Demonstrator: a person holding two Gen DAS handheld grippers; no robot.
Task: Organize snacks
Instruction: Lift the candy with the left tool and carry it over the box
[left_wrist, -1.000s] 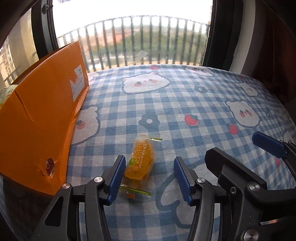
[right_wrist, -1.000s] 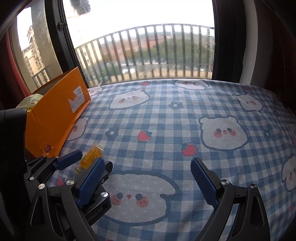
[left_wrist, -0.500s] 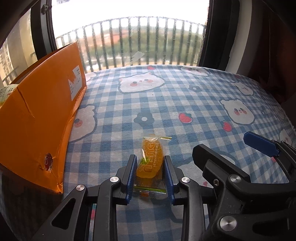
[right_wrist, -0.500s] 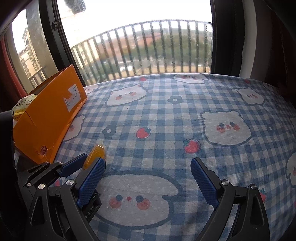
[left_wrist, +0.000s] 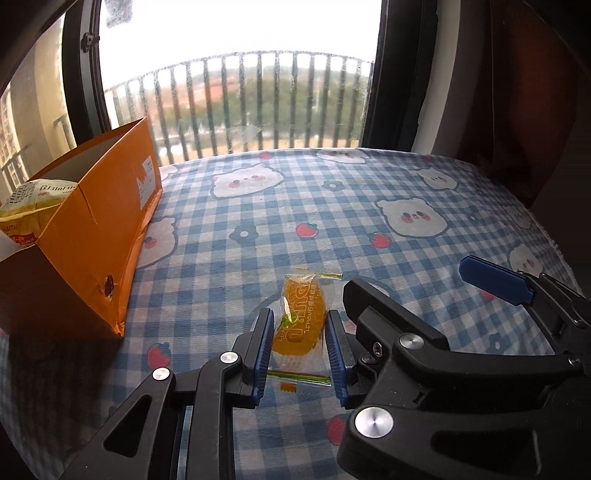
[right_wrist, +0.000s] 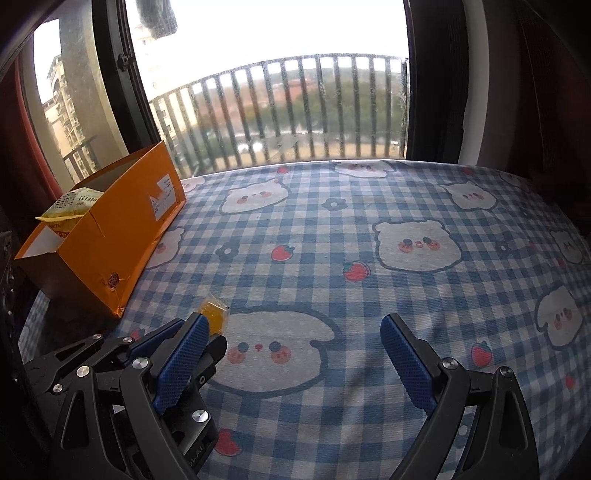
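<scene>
Left tongs (left_wrist: 298, 345) clamped on a small orange jelly sweet in a clear plastic wrapper (left_wrist: 300, 325), blue pads pressing its two long sides, having just closed in on it. Long axis of the sweet running along the fingers, away from the camera toward the window, far crimped end jutting past the fingertips, near crimped end between the pads. Sweet over the blue-and-white checked cloth with bear and strawberry print (left_wrist: 332, 206) covering the bench; whether lifted clear or touching, cannot tell. Right tongs (right_wrist: 295, 354) spread wide, nothing between the blue pads, just beside the left pair. From the right view, only the far tip of the sweet peeking past the left fingers. Open orange cardboard box (left_wrist: 88, 240) standing well to the left of the sweet, a yellow snack packet (left_wrist: 33, 199) inside it at the near end.
</scene>
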